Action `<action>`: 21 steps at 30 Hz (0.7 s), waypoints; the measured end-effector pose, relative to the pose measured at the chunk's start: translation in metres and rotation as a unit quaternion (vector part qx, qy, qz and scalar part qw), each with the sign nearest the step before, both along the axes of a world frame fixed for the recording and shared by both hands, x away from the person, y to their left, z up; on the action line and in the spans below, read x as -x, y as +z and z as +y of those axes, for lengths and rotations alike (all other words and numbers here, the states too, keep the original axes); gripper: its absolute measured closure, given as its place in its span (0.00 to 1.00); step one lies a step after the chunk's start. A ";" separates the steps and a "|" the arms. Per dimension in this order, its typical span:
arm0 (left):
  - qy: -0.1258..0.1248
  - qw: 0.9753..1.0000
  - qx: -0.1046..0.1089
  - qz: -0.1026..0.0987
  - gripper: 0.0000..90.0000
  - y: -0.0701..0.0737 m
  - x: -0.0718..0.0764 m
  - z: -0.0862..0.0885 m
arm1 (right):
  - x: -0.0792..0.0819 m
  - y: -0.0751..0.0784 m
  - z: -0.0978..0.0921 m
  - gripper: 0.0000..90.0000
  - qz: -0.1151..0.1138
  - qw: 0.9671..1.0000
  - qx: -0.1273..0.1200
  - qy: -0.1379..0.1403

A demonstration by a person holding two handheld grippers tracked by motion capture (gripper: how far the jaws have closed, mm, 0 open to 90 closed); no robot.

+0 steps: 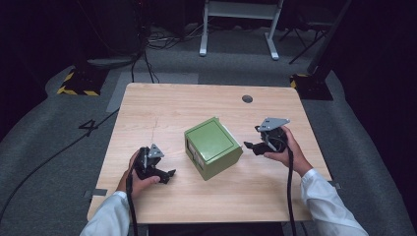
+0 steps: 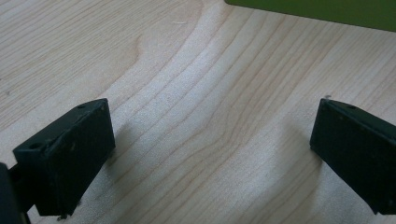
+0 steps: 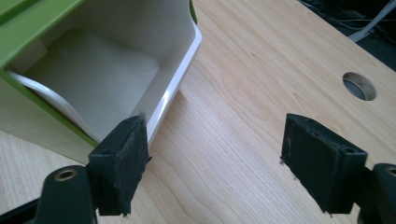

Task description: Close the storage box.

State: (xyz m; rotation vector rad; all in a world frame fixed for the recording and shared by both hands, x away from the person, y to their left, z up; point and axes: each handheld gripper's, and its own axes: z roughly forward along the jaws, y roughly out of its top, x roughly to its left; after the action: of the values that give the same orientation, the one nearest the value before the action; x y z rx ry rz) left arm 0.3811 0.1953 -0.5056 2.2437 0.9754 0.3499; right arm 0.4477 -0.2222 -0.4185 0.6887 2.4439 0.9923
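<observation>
A green box (image 1: 213, 146) sits turned at an angle in the middle of the wooden table (image 1: 196, 105). In the right gripper view its side is open onto a white inner bin (image 3: 98, 74) set in the green shell (image 3: 32, 23). My right gripper (image 1: 251, 146) is just right of the box and open (image 3: 215, 135), its left pad (image 3: 123, 158) close by the bin's white rim. My left gripper (image 1: 167, 176) rests low at the box's front left, also open (image 2: 212, 121), with bare wood between its jaws. The box's green edge (image 2: 317, 9) shows a short way ahead of it.
A round cable hole (image 1: 247, 99) lies at the table's back right, also seen in the right gripper view (image 3: 358, 86). Beyond the table are a grey floor with cables (image 1: 147, 64), a white frame's legs (image 1: 238, 29) and yellow-black striped bases (image 1: 77, 89).
</observation>
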 end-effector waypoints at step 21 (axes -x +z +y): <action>0.000 1.000 0.000 0.000 0.00 0.000 0.000 0.000 | 0.018 0.007 -0.028 0.23 -0.002 1.000 0.020 -0.018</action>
State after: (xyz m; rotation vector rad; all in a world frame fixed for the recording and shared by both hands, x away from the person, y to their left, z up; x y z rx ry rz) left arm 0.3811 0.1953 -0.5056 2.2442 0.9745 0.3503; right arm 0.4293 -0.2499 -0.4113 0.7145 2.4325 0.9266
